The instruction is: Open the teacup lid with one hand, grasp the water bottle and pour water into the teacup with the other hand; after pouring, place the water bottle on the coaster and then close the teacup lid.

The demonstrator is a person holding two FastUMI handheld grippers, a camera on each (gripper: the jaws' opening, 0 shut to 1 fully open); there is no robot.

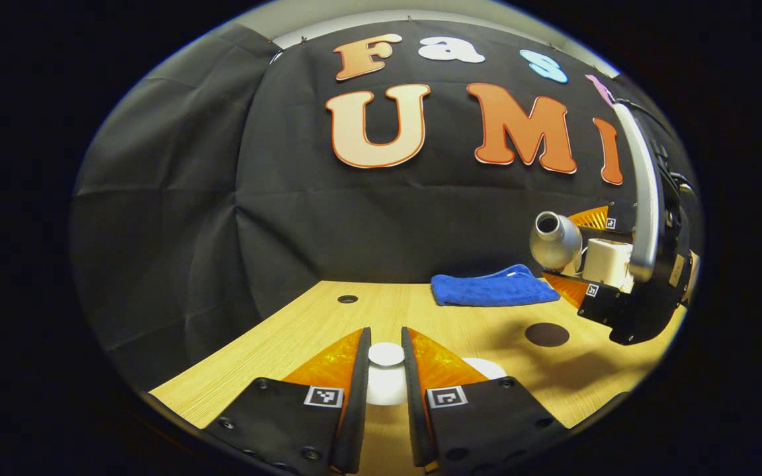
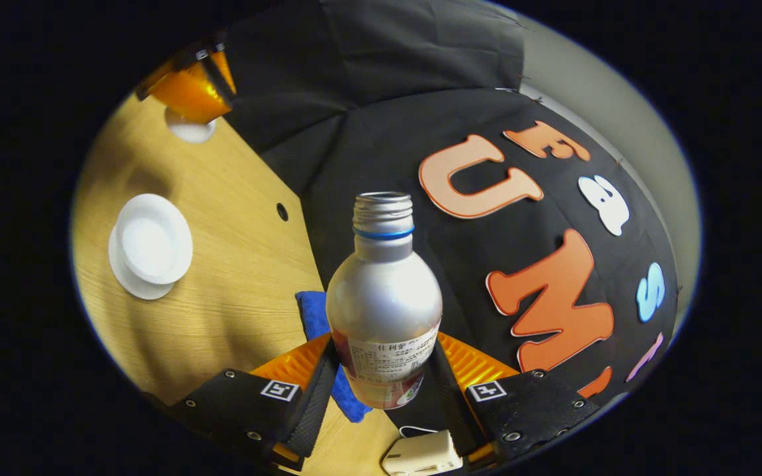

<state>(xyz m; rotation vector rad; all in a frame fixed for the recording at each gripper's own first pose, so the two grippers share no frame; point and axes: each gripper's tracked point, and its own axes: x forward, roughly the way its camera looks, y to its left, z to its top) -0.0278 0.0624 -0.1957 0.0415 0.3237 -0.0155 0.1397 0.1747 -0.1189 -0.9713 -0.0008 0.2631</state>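
**Lid in one set of jaws, bottle in the other**

My left gripper (image 1: 386,390) has its jaws closed in on the teacup lid (image 1: 386,377), a smooth white piece with a round knob on top. Both fingers sit right against its sides, and it's down low over the pale wood-grain desk (image 1: 275,344). Just to its right a white rounded edge (image 1: 487,367) peeks out; can't tell what that is from here.

My right gripper (image 2: 381,380) is clamped on the water bottle (image 2: 384,297), both jaws pressing its lower body. It's matte silver metal with rounded shoulders, a threaded neck with a blue ring, no cap, and a paper label around the bottom. From the left gripper view the bottle is tipped, its open mouth dark, and I can't tell what's in it.

The white teacup (image 2: 149,244) sits open on the desk, round with a wide flat rim; its inside looks plain white and I can't make out any water.

There's a dark round coaster (image 1: 546,334) lying flat on the desk, and beyond it a folded blue towel (image 1: 493,285) with a nubby texture.
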